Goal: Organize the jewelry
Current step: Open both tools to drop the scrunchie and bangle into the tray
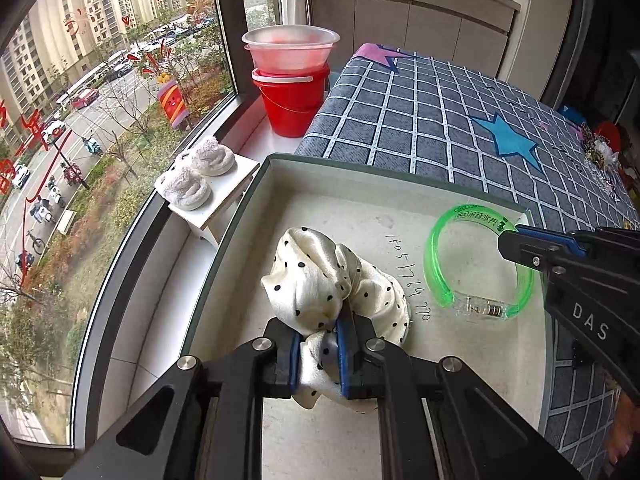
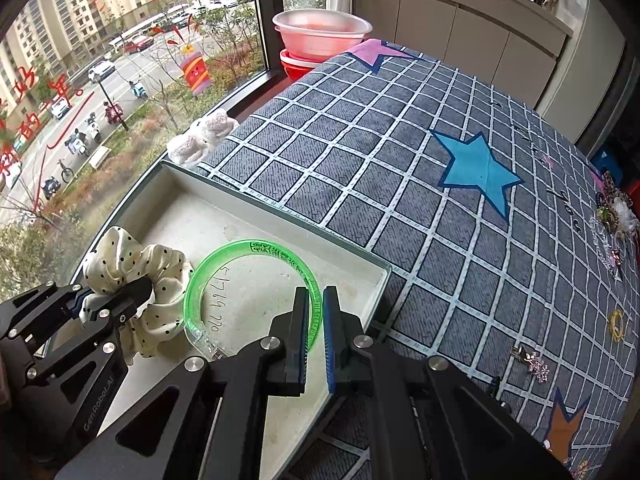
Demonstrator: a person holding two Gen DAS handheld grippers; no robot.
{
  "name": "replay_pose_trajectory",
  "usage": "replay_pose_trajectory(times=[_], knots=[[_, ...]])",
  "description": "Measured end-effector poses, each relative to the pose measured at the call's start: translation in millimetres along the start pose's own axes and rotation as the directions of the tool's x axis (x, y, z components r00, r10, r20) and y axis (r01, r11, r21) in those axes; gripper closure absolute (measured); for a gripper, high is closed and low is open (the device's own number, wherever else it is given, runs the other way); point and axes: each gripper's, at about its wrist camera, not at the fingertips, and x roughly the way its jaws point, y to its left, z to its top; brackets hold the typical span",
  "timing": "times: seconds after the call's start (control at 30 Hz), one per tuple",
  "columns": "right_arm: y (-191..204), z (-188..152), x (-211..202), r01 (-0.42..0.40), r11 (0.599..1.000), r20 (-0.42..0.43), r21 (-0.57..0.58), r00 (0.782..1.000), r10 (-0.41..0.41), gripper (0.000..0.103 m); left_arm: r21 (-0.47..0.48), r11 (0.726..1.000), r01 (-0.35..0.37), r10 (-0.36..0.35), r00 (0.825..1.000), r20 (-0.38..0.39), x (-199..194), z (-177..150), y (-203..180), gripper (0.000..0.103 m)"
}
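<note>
A shallow white box (image 1: 360, 204) lies on the bed by the window. My left gripper (image 1: 318, 330) is shut on a cream polka-dot scrunchie (image 1: 316, 276), which bunches up low over the box floor. My right gripper (image 2: 319, 300) is shut on the rim of a clear green bangle (image 2: 248, 250), holding it inside the box beside the scrunchie (image 2: 120, 252). In the left wrist view the bangle (image 1: 476, 216) stands tilted, clasp end lowest, with the right gripper (image 1: 505, 241) coming in from the right. In the right wrist view the left gripper (image 2: 116, 298) is at the left.
A grey checked bedcover (image 2: 400, 160) with stars lies under the box. More jewelry sits in a pile (image 2: 612, 224) at its right edge, with a yellow ring (image 2: 617, 324) and a sparkly clip (image 2: 534, 364) nearer. On the sill stand a red bucket (image 1: 294, 108) and fluffy slippers (image 1: 196, 176).
</note>
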Motion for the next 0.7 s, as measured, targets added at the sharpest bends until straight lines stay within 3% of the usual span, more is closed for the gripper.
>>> replay_pose_trajectory(times=[0.13, 0.17, 0.2, 0.27, 0.43, 0.53, 0.57, 0.6, 0.7], knots=[[2, 2, 15, 0.015, 1.0, -0.027, -0.013, 1.0, -0.015, 0.096, 0.034, 0.999, -0.03, 0.03, 1.0, 0.005, 1, -2, -3, 0.082], [3, 3, 18, 0.015, 1.0, -0.033, -0.017, 0.999, -0.016, 0.096, 0.04, 0.998, -0.042, 0.042, 0.999, 0.007, 1, -3, -4, 0.07], [4, 3, 20, 0.014, 1.0, -0.04, -0.02, 0.999, -0.014, 0.095, 0.042, 0.998, -0.056, 0.056, 0.998, 0.012, 1, -3, -4, 0.043], [5, 3, 25, 0.008, 1.0, -0.052, -0.022, 0.999, -0.009, 0.095, 0.033, 0.997, -0.075, 0.074, 0.996, 0.045, -3, -5, -3, 0.027], [4, 1, 29, 0.006, 1.0, -0.075, -0.021, 0.997, -0.007, 0.093, 0.03, 0.997, -0.069, 0.068, 0.997, 0.034, -4, -4, 0, 0.027], [0, 2, 26, -0.022, 1.0, -0.063, 0.001, 0.998, 0.022, 0.075, 0.029, 0.997, -0.069, 0.069, 0.997, 0.026, -4, -4, -1, 0.027], [0, 2, 24, -0.029, 1.0, -0.055, 0.006, 0.998, 0.029, 0.06, 0.03, 0.997, -0.069, 0.068, 0.997, 0.024, -5, -5, -3, 0.027], [0, 3, 20, -0.036, 0.999, -0.044, 0.01, 0.998, 0.037, 0.055, 0.032, 0.997, -0.07, 0.069, 0.997, 0.025, -6, -5, -4, 0.027], [2, 5, 6, -0.06, 0.998, -0.009, 0.015, 0.998, 0.06, 0.054, 0.036, 0.996, -0.077, 0.075, 0.997, 0.034, -10, -6, -7, 0.027]])
